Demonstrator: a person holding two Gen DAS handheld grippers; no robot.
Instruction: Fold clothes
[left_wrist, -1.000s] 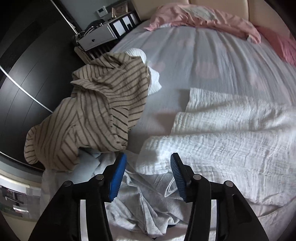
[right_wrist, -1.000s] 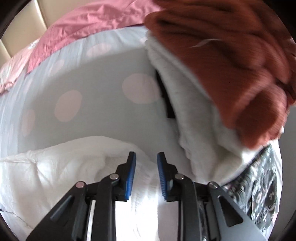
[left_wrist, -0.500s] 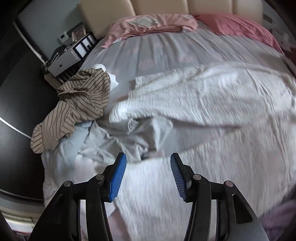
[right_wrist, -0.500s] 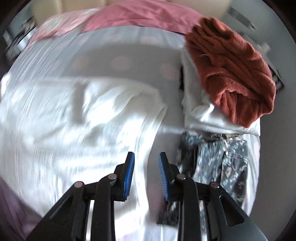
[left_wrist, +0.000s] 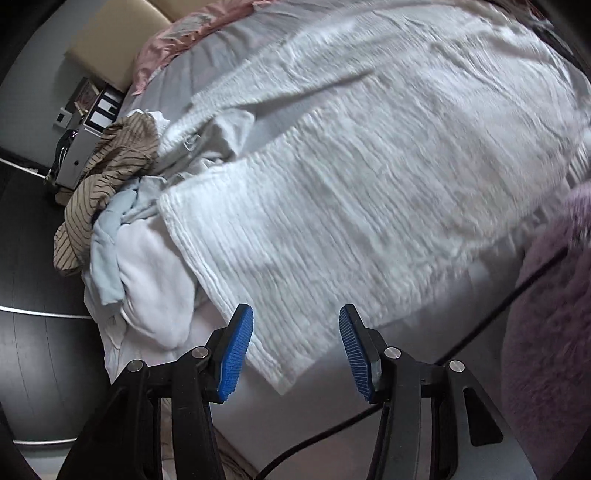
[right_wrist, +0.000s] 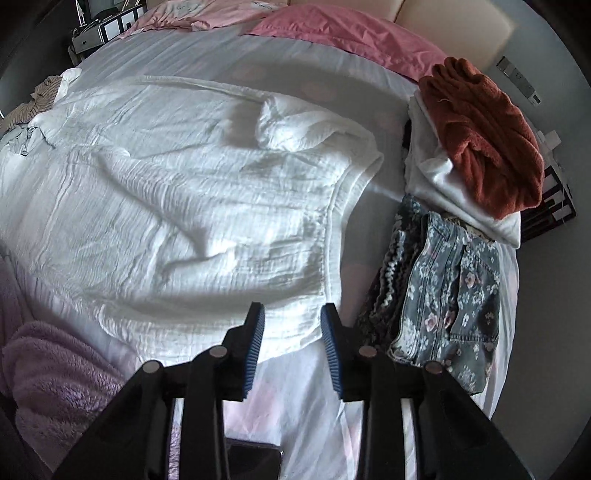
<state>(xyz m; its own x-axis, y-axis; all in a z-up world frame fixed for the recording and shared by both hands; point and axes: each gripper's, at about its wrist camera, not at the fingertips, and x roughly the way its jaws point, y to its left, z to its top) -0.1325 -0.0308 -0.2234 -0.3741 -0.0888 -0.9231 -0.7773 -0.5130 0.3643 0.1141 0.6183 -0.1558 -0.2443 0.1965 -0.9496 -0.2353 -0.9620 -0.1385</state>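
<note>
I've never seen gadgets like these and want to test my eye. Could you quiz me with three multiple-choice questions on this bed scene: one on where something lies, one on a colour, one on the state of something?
1. Where does the rust-red sweater lie?
A. On a folded white garment at the bed's right edge
B. On the floor
C. Under the pink pillow

2. What colour are the gripper pads?
A. Green
B. Blue
C. Yellow

3. How is the left gripper?
A. Shut on the white crinkled garment
B. Shut on nothing
C. Open, holding nothing

Answers: 1 A, it rests atop white folded cloth. 2 B, the ribbed pads are blue. 3 C, its jaws stand apart above the white crinkled garment.
</note>
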